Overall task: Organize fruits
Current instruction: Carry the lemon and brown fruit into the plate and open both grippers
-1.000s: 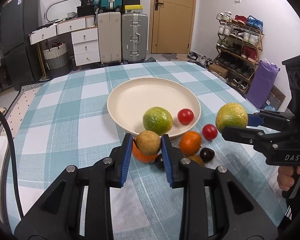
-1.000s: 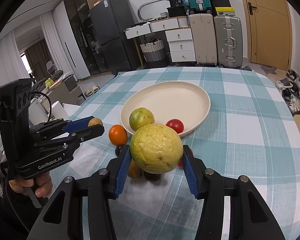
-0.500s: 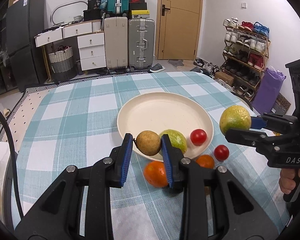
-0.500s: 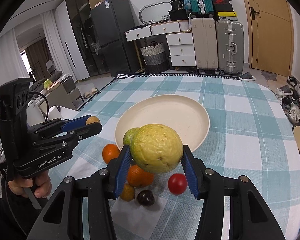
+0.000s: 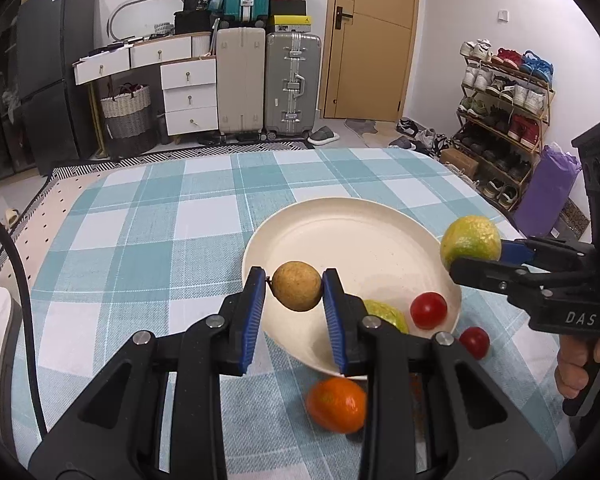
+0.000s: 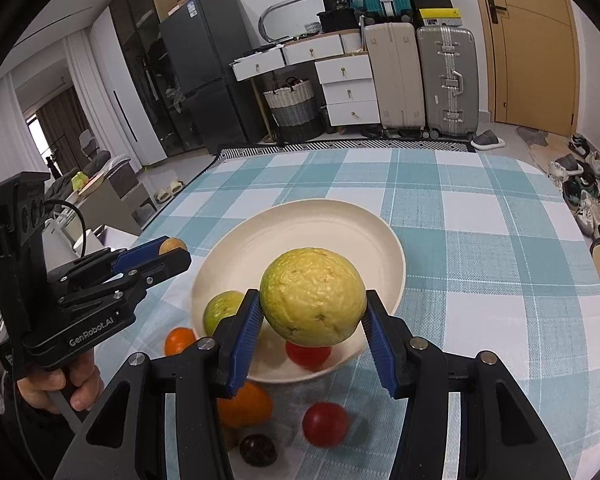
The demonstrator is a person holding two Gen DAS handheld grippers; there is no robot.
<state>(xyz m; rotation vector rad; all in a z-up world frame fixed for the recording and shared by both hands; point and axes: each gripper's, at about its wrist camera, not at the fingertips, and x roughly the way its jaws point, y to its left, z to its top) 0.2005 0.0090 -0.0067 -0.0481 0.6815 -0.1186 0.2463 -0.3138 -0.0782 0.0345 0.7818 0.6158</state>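
Left wrist view: left gripper (image 5: pixel 296 286), clamped on a small brown round fruit (image 5: pixel 297 286), has travelled from above the loose fruit pile to over the plate's (image 5: pixel 340 216) near-left rim. Right wrist view: right gripper (image 6: pixel 310 312), pinching a large yellow-green guava (image 6: pixel 313 296), has likewise come forward over the plate's near edge. I judge both are ready to lower and release.

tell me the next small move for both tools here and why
Probably lower each fruit into the plate and release. The left tool grips a small brown fruit over the plate's near rim; the right tool holds a yellow-green fruit above it. A green fruit already lies there.
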